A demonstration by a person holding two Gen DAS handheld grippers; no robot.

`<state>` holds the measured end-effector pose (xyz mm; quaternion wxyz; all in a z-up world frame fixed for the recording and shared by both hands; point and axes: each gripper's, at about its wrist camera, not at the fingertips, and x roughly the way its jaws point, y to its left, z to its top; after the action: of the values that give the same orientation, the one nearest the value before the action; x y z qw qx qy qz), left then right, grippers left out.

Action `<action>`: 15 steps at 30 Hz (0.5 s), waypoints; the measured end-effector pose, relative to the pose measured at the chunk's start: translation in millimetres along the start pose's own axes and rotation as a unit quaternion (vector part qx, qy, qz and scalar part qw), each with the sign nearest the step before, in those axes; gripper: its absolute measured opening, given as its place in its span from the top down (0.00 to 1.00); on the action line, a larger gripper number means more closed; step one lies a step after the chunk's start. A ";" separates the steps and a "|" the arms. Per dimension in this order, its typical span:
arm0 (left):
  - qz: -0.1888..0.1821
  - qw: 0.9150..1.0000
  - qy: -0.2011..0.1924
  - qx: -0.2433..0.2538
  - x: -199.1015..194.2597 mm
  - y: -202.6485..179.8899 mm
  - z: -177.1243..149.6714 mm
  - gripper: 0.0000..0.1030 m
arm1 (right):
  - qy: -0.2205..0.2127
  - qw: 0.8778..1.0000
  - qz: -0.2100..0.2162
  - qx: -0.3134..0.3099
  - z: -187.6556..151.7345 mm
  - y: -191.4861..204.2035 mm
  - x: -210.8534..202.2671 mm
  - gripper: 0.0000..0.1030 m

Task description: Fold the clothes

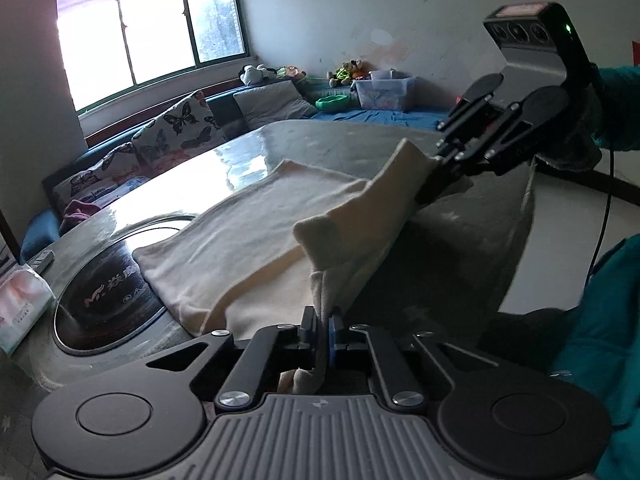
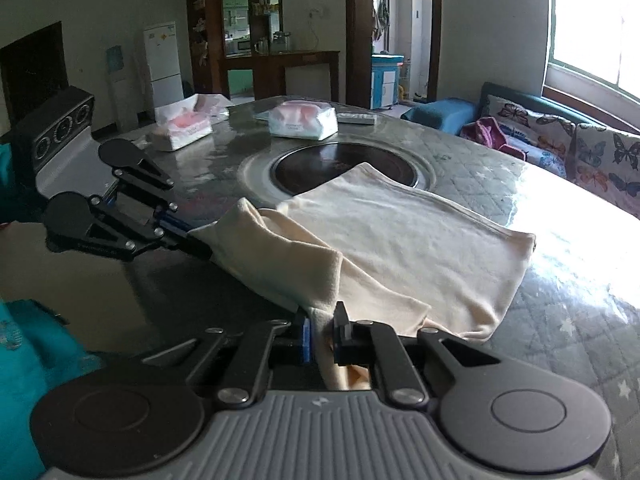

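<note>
A cream cloth garment lies on the round table, its near edge lifted off the surface. My left gripper is shut on one near corner of the cloth. My right gripper is shut on the other near corner, at the table's right edge. In the right wrist view the right gripper pinches the cloth, and the left gripper holds the far corner at the left. The held edge hangs stretched between both grippers above the table edge.
A dark round hotplate is sunk in the table beyond the cloth. Two tissue packs and a remote lie on the far side. A butterfly-print sofa runs under the window. My teal sleeve is close by.
</note>
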<state>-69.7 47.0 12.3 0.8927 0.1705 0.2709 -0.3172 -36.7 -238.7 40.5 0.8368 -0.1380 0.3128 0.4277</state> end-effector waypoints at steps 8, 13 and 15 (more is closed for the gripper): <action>-0.050 0.999 -0.010 -0.015 -43.9 -17.1 5.8 0.94 | 0.008 1.000 0.024 -0.012 -5.9 36.7 -56.0 0.92; -0.029 0.999 -0.026 -0.029 -36.5 -4.5 14.7 0.94 | -0.002 1.000 0.015 -0.009 2.6 35.6 -57.7 0.92; -0.022 0.999 -0.033 -0.030 -30.3 4.2 21.4 0.94 | -0.008 1.000 0.009 -0.005 9.4 29.3 -55.3 0.92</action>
<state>-78.7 54.2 47.7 0.8987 0.1273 0.2546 -0.3338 -80.6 -251.3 84.3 0.8344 -0.1363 0.3053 0.4381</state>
